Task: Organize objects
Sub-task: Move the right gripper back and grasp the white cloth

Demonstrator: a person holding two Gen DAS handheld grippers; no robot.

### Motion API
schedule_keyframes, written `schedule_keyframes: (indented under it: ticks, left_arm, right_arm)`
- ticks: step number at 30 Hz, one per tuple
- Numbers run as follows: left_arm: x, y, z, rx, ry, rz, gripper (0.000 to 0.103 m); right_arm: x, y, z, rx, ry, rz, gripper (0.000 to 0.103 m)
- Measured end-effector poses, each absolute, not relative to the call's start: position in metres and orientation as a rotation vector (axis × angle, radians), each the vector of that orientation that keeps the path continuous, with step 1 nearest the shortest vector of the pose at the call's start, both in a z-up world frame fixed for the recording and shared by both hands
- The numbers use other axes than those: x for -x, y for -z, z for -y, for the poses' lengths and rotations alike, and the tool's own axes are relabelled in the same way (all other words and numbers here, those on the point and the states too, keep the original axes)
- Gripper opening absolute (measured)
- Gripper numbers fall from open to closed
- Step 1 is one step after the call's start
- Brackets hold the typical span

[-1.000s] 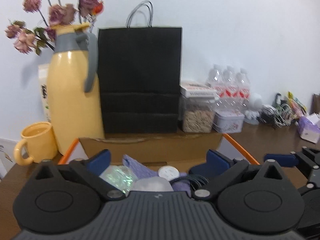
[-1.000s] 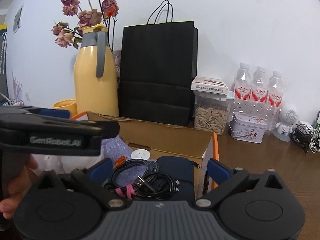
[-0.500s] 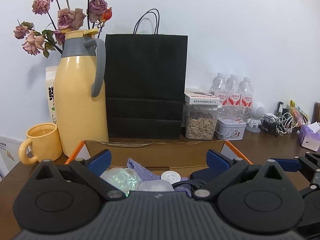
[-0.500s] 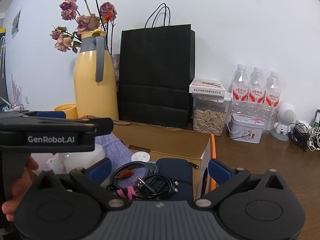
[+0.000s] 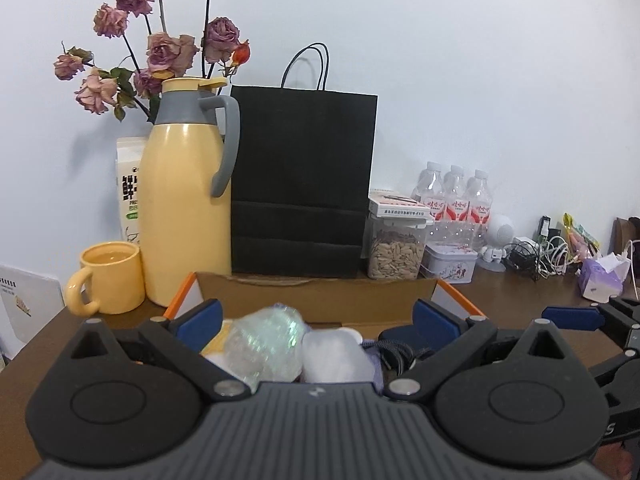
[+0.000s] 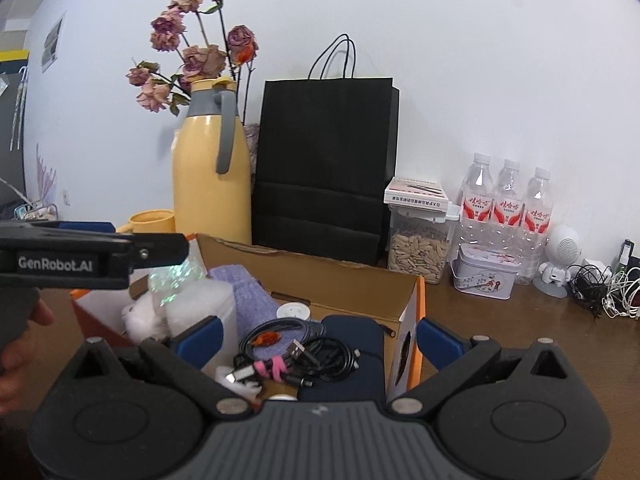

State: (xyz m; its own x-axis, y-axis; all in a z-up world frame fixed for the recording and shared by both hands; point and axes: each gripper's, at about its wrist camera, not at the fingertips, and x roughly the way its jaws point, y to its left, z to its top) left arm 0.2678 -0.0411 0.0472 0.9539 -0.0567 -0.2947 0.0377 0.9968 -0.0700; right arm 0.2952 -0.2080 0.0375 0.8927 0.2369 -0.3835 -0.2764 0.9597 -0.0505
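Both my left gripper (image 5: 316, 314) and right gripper (image 6: 318, 332) hang spread and empty; below the right, the limp cable bundle (image 6: 296, 354) grips best at its pink tie.

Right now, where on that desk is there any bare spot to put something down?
Bare wood lies right of the cardboard box, in front of the tin and tangled cables. The back row by the black bag is crowded, and the box is full.
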Motion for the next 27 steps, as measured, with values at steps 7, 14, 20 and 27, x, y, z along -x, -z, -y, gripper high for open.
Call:
schedule_keyframes:
  ticks: [7,14,20,27]
  left_arm:
    - [-0.237,-0.033,0.03,0.059,0.044,-0.328,0.103]
    - [-0.21,-0.01,0.014,0.038,0.025,-0.392,0.103]
    - [-0.197,0.009,0.001,0.037,0.017,-0.462,0.103]
    - [-0.195,0.013,0.001,0.04,0.032,-0.474,0.103]
  right_arm:
    - [-0.257,-0.014,0.211,0.138,-0.254,-0.414,0.103]
    - [-0.225,0.003,0.218,0.113,-0.255,-0.446,0.103]
    - [-0.213,0.017,0.214,0.118,-0.27,-0.5,0.103]
    - [-0.216,0.024,0.212,0.106,-0.24,-0.528,0.103]
